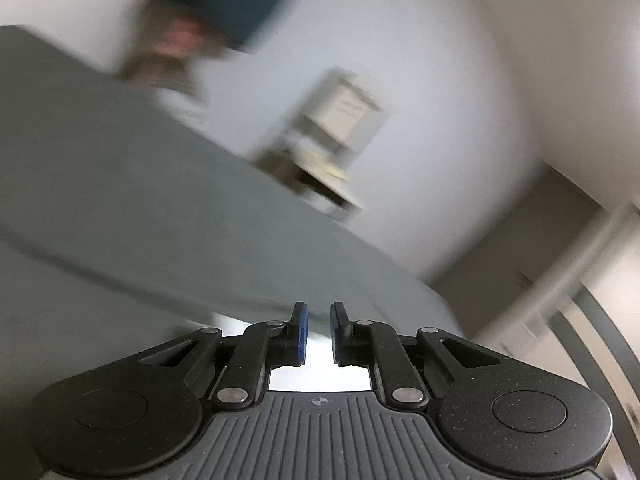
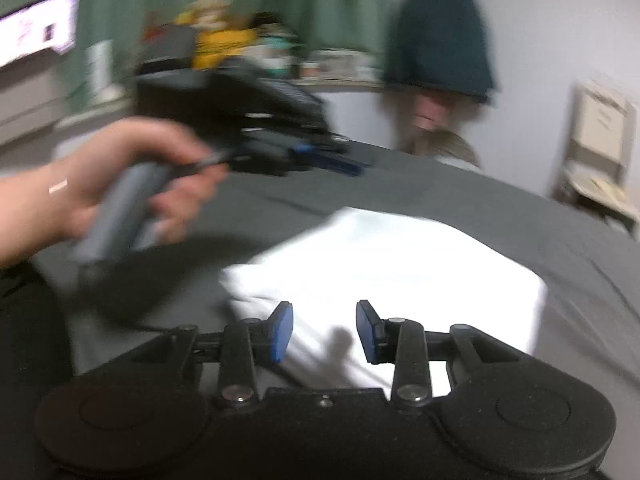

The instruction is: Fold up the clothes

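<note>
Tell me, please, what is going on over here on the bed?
A person is folding clothes with a handheld gripper in each hand. A white garment lies folded in a compact block on the dark grey bedsheet. The right gripper is open just above its near edge, gripping nothing. The left hand holds the left gripper off to the side above the sheet, jaws narrowly apart with nothing between them. Both views are motion-blurred.
</note>
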Demonstrator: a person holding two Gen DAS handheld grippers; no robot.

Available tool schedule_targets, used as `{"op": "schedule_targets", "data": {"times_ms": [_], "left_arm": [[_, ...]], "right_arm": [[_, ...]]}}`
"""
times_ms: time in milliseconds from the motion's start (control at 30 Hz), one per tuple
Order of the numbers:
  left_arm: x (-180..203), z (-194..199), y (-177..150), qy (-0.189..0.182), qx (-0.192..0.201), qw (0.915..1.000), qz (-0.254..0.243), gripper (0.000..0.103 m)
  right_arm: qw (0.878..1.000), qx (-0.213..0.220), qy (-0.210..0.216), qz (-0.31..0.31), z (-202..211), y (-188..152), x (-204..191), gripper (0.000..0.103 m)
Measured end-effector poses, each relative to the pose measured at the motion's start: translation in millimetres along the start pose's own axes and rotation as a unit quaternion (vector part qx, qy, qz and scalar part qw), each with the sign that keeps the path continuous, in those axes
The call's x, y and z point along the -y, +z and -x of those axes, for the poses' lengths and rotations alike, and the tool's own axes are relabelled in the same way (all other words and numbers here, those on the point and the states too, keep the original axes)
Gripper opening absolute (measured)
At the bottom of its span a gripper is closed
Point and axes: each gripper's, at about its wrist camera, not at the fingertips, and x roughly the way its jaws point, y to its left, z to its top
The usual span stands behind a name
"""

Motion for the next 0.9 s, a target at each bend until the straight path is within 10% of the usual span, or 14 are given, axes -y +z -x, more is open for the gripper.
{"op": "schedule_targets", "data": {"times_ms": [200,500,633,800,900], "left_arm": [[3,-42,-23,0.048,-0.155,0.9857,-0.045,0.01],[-13,6,-11,0.111,-0.12,0.9865,-0.01,0.01],[25,23,-21,0.092,-0.117,0.983,-0.108,0.01],[48,11,-40,0.109,-0.201,0.9463,-0.229,0.01],[43,5,-38,0.107,-0.213,0.9446,-0.226,0.01]], "right_arm": [[0.998,-0.031,0.011,-0.054,-11,-22,26,0.038],[0.996,-0.027,0.016,-0.081,14,-31,32,0.041],[0.995,0.001,0.0,-0.1,21,-12,57,0.044],[0.991,-0.001,-0.021,-0.133,-20,17,108,0.044],[0.991,-0.015,-0.022,-0.128,-50,22,120,0.044]]}}
